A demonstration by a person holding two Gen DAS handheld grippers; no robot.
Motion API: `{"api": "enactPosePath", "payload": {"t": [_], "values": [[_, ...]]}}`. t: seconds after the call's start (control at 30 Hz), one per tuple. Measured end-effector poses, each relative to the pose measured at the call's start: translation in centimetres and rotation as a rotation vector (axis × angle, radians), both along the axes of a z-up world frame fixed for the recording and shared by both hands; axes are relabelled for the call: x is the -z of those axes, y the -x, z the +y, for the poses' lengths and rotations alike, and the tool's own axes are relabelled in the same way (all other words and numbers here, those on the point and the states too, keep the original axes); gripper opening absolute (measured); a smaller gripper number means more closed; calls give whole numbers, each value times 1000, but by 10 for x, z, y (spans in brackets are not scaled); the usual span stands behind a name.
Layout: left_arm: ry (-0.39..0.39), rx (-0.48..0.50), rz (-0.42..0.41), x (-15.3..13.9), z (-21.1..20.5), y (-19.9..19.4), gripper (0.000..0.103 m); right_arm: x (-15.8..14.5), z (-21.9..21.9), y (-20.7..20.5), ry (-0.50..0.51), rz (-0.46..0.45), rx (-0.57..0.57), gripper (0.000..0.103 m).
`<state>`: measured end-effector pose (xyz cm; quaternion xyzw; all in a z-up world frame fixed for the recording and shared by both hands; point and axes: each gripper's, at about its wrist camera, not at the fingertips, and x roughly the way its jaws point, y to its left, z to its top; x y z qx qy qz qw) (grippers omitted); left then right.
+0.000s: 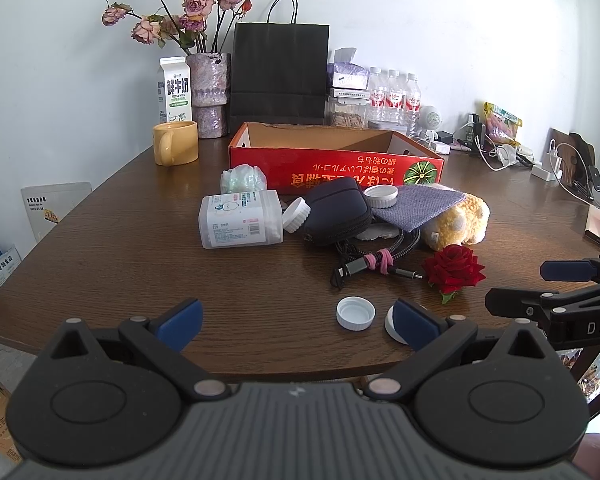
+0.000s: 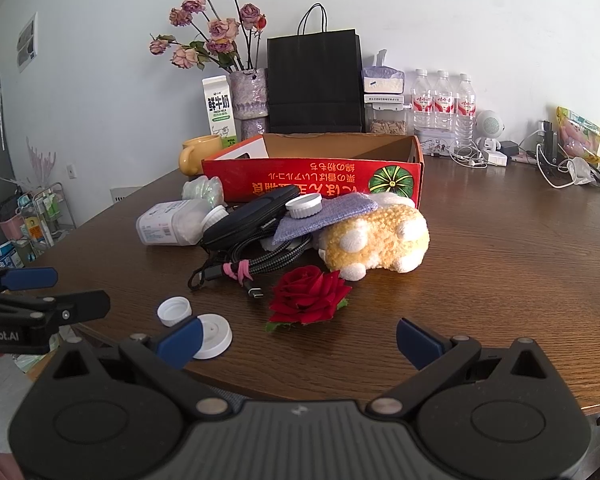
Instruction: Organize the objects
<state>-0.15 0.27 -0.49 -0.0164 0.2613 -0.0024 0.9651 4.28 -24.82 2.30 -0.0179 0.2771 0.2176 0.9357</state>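
An open red cardboard box (image 1: 332,168) (image 2: 312,180) stands mid-table. In front of it lies a pile: a toppled white jar (image 1: 240,220) (image 2: 168,224), a black zip pouch (image 1: 336,212) (image 2: 244,220) with a white lid (image 1: 381,196) (image 2: 304,205) resting by it, a purple cloth (image 1: 420,204) (image 2: 316,216), a yellow plush toy (image 1: 458,220) (image 2: 376,240), a bundled cable (image 1: 372,260) (image 2: 252,264) and a red rose (image 1: 454,268) (image 2: 308,294). Two white caps (image 1: 356,312) (image 2: 175,311) lie near the front edge. My left gripper (image 1: 298,322) and right gripper (image 2: 298,342) both hover open and hold nothing.
A yellow mug (image 1: 176,143), milk carton (image 1: 174,90), vase of dried roses (image 1: 208,94), black paper bag (image 1: 278,72) and water bottles (image 1: 394,98) line the wall. Chargers and cables (image 1: 500,152) clutter the right. The table's front edge (image 1: 260,372) is just below my fingers.
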Motion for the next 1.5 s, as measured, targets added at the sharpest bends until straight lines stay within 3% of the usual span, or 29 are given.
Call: {"api": "enactPosePath", "payload": {"t": [0.87, 1.0, 1.3, 1.4, 1.5], "values": [[7, 9, 26, 7, -1, -1, 103, 7, 10, 0, 7, 20, -44, 103], [4, 39, 39, 12, -3, -6, 99, 11, 18, -1, 21, 28, -81, 103], [-15, 85, 60, 23, -4, -15, 76, 22, 34, 0, 60, 21, -166, 103], [-22, 92, 63, 26, -3, -17, 73, 25, 42, 0, 78, 5, -206, 95], [-28, 99, 65, 28, -1, -20, 72, 27, 50, -2, 88, -6, -236, 81]]}}
